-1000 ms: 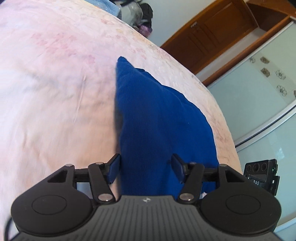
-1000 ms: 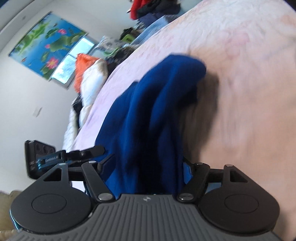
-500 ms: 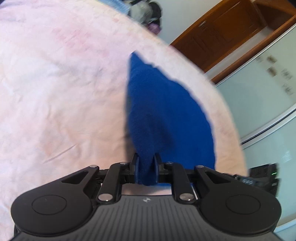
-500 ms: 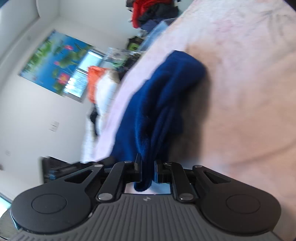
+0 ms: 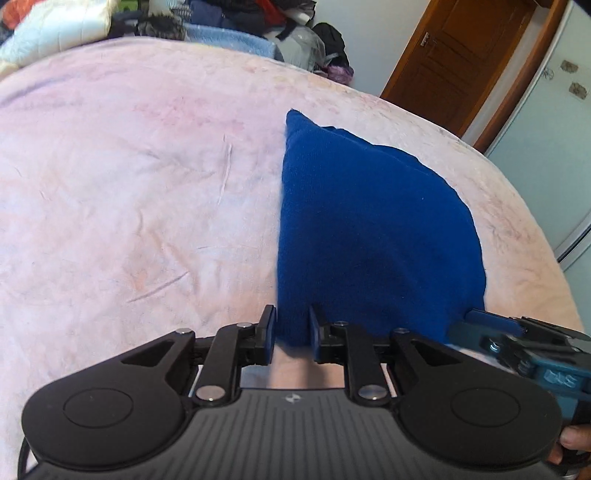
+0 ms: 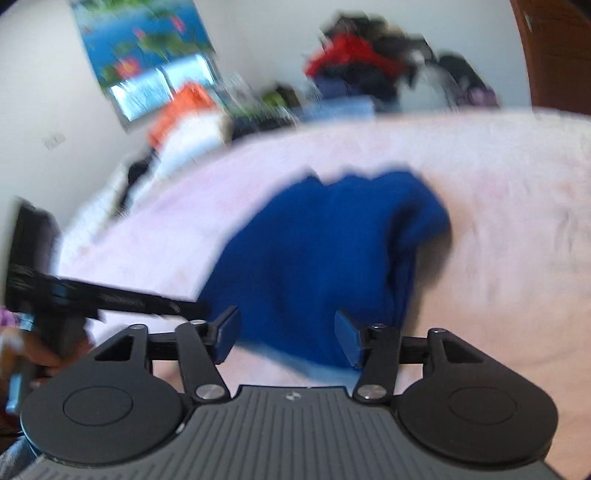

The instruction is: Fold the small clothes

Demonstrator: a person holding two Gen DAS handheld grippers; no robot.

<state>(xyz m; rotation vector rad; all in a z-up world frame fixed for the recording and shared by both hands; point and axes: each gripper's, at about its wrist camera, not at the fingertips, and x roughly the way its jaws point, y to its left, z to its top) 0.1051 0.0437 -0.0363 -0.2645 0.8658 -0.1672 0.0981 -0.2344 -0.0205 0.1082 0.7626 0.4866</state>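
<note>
Since half a second ago, the blue knitted garment [image 5: 373, 236] has been let go by the right hand-held gripper [image 6: 286, 338], whose jaws have just been opening and now stand apart, with the near hem lying between the pads but not pressed by them; both views have also swung up, so that more of the room beyond the bed is seen. The pink bedspread [image 5: 129, 192] fills most of both views, and the garment is spread on it, one corner pointing away towards the far edge. In the blurred right wrist view a bunched fold is seen at the garment's right side. The near-left corner of the garment is pinched between the narrowly set pads of the left hand-held gripper [image 5: 291, 328]. Heaped clothes [image 5: 236, 22] are seen past the bed, a brown wooden door [image 5: 454, 62] at the upper right, and a water-lily poster [image 6: 144, 48] on the wall. No writing can be read.
</note>
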